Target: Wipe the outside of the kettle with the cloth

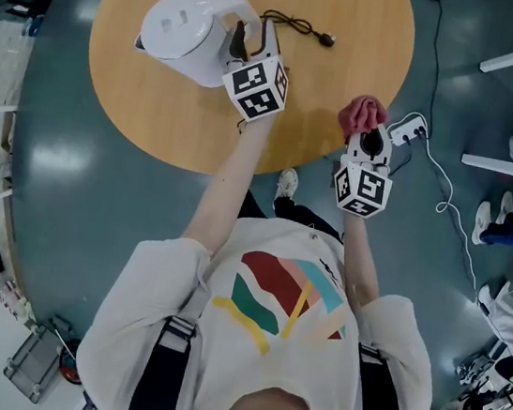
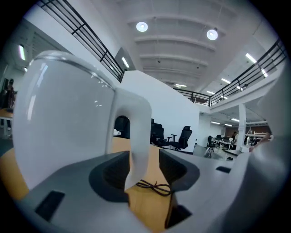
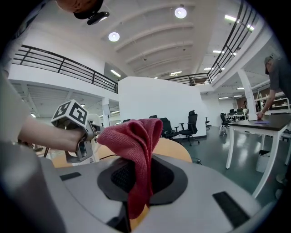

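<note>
The white kettle (image 1: 181,32) is set upright on the round wooden table (image 1: 356,33), with its handle (image 2: 136,136) turned toward the person. The left gripper (image 1: 249,45) is held with its jaws spread, and the handle stands between them, closer to the left jaw. The red cloth (image 3: 136,145) is pinched in the right gripper (image 1: 370,141), which is held at the table's near edge, apart from the kettle.
</note>
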`<state>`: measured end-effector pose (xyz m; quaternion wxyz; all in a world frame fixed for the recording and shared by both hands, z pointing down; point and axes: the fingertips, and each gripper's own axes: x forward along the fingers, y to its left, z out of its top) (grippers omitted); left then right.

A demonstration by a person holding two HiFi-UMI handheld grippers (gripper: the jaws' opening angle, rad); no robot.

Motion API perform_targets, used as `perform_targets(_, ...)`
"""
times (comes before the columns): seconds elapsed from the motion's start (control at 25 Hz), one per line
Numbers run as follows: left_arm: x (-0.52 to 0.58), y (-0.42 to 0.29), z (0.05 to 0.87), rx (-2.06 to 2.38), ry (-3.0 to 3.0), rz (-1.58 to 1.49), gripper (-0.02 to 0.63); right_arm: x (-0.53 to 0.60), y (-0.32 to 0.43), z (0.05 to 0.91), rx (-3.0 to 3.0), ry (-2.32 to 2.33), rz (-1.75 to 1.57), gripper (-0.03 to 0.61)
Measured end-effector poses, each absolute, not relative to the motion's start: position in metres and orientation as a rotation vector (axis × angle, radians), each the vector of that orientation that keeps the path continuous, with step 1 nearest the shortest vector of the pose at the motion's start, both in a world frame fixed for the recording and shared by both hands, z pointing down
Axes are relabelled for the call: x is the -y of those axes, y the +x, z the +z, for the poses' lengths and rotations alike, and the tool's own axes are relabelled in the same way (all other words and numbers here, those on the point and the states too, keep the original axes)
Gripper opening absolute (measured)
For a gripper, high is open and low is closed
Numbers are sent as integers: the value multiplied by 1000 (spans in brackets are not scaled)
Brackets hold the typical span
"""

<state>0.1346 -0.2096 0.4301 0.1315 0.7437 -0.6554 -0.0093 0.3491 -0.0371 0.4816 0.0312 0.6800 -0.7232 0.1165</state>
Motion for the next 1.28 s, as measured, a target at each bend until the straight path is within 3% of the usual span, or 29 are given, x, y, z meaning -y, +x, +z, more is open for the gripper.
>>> perform_targets(0.68, 228, 130, 432, 2078, 2067, 129, 228, 59, 321, 479, 2310, 2022, 370, 48)
perform_targets(0.76, 227, 126, 433, 2098, 2052, 140, 173, 58, 319, 478, 2313, 2012, 365, 48)
perform_targets(1.28, 189, 130, 433, 1939, 2262, 141, 170, 46, 300, 470, 2363, 1948, 307, 48)
